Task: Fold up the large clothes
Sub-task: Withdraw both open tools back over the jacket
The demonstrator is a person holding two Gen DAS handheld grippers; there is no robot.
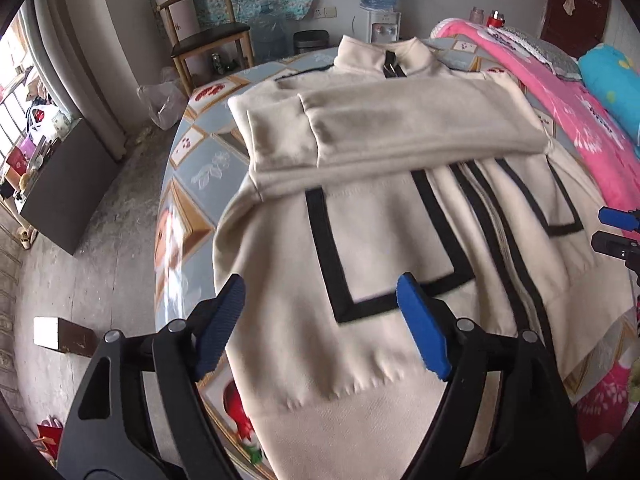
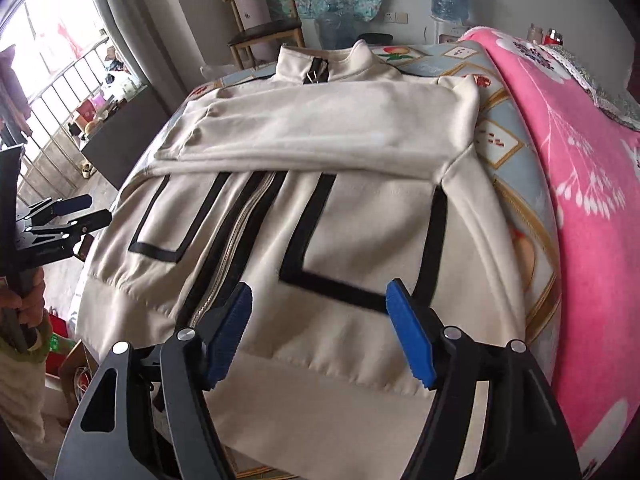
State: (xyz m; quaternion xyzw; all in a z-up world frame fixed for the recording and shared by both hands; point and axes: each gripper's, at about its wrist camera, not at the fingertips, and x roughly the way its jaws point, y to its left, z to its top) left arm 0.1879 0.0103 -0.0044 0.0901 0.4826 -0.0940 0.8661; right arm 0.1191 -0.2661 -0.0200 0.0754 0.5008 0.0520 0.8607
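A cream zip jacket (image 1: 380,240) with black rectangular trim lies front up on the bed, collar at the far end; it also shows in the right wrist view (image 2: 320,216). Both sleeves (image 1: 400,128) are folded across the chest (image 2: 320,128). My left gripper (image 1: 320,300) is open and empty, hovering above the jacket's lower left part near the hem. My right gripper (image 2: 318,308) is open and empty above the lower right part near the hem. Each gripper shows at the edge of the other's view: the right one (image 1: 616,232), the left one (image 2: 68,216).
The bed has a patterned sheet (image 1: 200,168) and a pink blanket (image 2: 580,184) along the jacket's right side. The bed's left edge drops to a concrete floor (image 1: 80,264). A wooden chair (image 1: 204,36), water bottles and a dispenser (image 1: 380,4) stand beyond the bed.
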